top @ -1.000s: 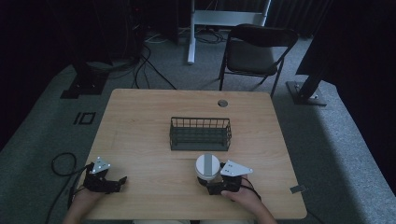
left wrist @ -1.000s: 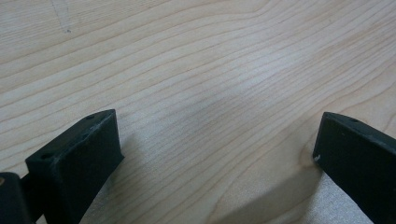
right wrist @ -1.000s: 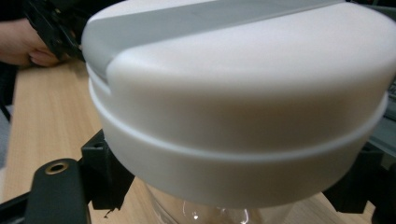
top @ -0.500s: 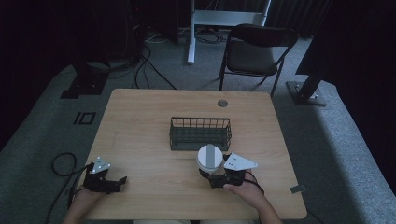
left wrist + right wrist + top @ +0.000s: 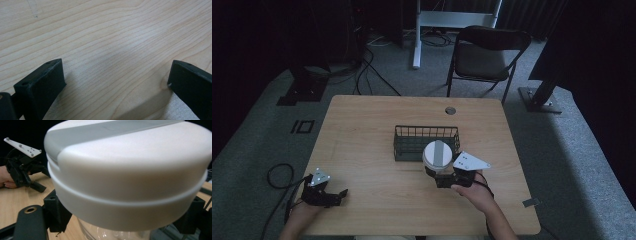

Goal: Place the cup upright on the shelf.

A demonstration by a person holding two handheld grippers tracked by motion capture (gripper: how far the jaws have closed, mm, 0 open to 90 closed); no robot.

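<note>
A clear jar with a white lid and grey stripe [image 5: 437,154] hangs above the table, just in front of the dark wire basket [image 5: 408,135]. My right gripper [image 5: 441,176] is shut on the jar below its lid; the white lid [image 5: 130,170] looms close in the right gripper view, with the glass body [image 5: 110,233] between the jaws. My left gripper [image 5: 328,196] rests low at the table's front left corner, open, with bare wood [image 5: 112,50] between its fingers [image 5: 43,82].
The wooden table [image 5: 362,125] has a cable hole [image 5: 450,110] near its far edge. A folding chair [image 5: 484,57] stands behind the table. Cables lie on the grey floor to the left. The left gripper [image 5: 23,172] appears far off in the right gripper view.
My right gripper has carried the jar forward and a little right, closer to the basket's front wall. The left gripper has stayed where it was.
</note>
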